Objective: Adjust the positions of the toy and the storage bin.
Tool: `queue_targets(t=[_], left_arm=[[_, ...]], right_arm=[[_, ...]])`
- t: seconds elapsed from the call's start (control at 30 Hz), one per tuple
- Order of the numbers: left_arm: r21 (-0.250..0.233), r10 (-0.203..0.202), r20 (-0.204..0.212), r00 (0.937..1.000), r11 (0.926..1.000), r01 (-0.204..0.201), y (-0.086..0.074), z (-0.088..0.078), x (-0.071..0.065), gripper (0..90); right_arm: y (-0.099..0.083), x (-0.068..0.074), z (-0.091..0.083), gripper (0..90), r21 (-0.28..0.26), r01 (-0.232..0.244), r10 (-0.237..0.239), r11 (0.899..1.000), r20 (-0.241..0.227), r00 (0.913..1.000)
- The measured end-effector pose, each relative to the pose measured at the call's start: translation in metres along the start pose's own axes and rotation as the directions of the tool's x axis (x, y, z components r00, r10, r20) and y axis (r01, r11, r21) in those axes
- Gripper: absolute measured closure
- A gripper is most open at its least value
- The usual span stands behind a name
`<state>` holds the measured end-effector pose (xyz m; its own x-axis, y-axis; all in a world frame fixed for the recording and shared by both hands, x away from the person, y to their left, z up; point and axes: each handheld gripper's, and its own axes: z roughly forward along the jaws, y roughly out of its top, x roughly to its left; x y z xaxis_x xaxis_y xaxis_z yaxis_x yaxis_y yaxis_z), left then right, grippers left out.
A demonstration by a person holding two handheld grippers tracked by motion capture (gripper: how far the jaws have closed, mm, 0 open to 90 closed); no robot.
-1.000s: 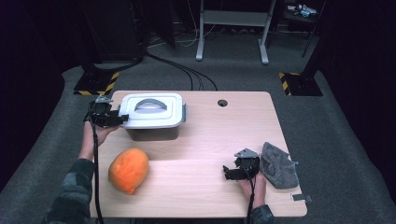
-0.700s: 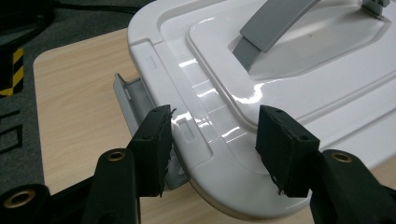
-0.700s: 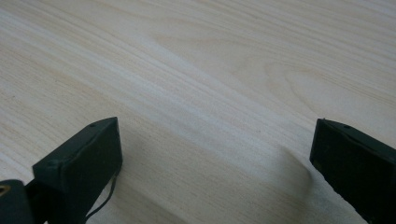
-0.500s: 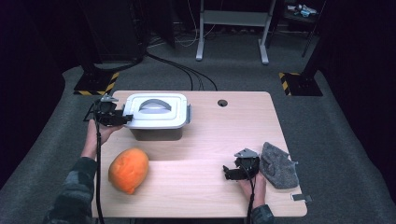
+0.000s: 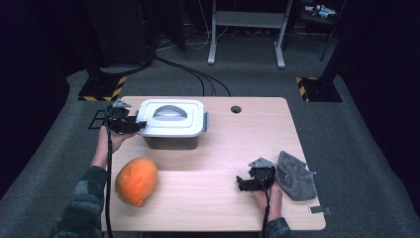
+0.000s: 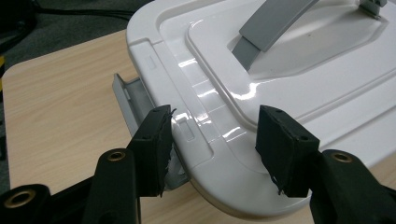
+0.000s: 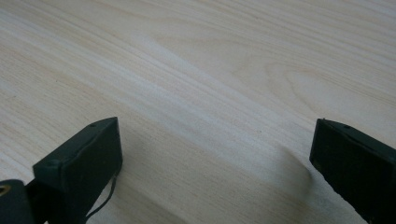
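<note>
A dark box with a white lid [image 5: 185, 126] and a grey handle [image 6: 275, 23] stands at the back left of the wooden table [image 5: 237, 139]. My left gripper [image 5: 140, 125] is at the box's left end. In the left gripper view its jaws [image 6: 212, 140] stand apart, straddling the lid's near corner beside a grey side latch [image 6: 128, 95], and neither pad clearly presses. An orange fruit [image 5: 136, 181] lies at the front left. My right gripper [image 5: 241, 182] rests low at the front right, its jaws [image 7: 215, 158] wide apart over bare wood.
A crumpled grey cloth [image 5: 295, 175] lies just right of the right gripper. A small grey clip [image 5: 317, 209] sits at the front right edge. A round cable hole [image 5: 236, 109] is behind the box. Dark stands and cables crowd the floor beyond the table.
The left gripper and the box have both shifted a little to the right. The right gripper, fruit and cloth have stayed put.
</note>
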<state>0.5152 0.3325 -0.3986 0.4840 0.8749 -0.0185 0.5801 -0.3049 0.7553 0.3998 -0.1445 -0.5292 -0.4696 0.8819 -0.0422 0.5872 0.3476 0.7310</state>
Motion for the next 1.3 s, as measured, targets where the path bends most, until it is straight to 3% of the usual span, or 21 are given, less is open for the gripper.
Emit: queue_targets(t=[0.77,1.03,1.3], left_arm=[[0.012,0.068,0.052,0.9964,0.9976,-0.068,0.009,0.009,-0.022,45.9],[0.014,0.075,0.048,0.996,0.997,-0.076,0.011,0.011,-0.026,46.0],[0.004,0.076,0.027,0.9968,0.9971,-0.076,0.012,0.012,-0.027,44.0]], right_arm=[[0.0,-0.001,0.0,1.9,0.001,0.0,0.0,1.0,-0.005,1.0],[0.0,-0.001,0.0,1.9,0.003,0.002,-0.002,1.0,-0.01,1.0],[0.006,-0.002,0.002,5.4,0.015,-0.028,0.028,1.0,-0.019,0.9994]])
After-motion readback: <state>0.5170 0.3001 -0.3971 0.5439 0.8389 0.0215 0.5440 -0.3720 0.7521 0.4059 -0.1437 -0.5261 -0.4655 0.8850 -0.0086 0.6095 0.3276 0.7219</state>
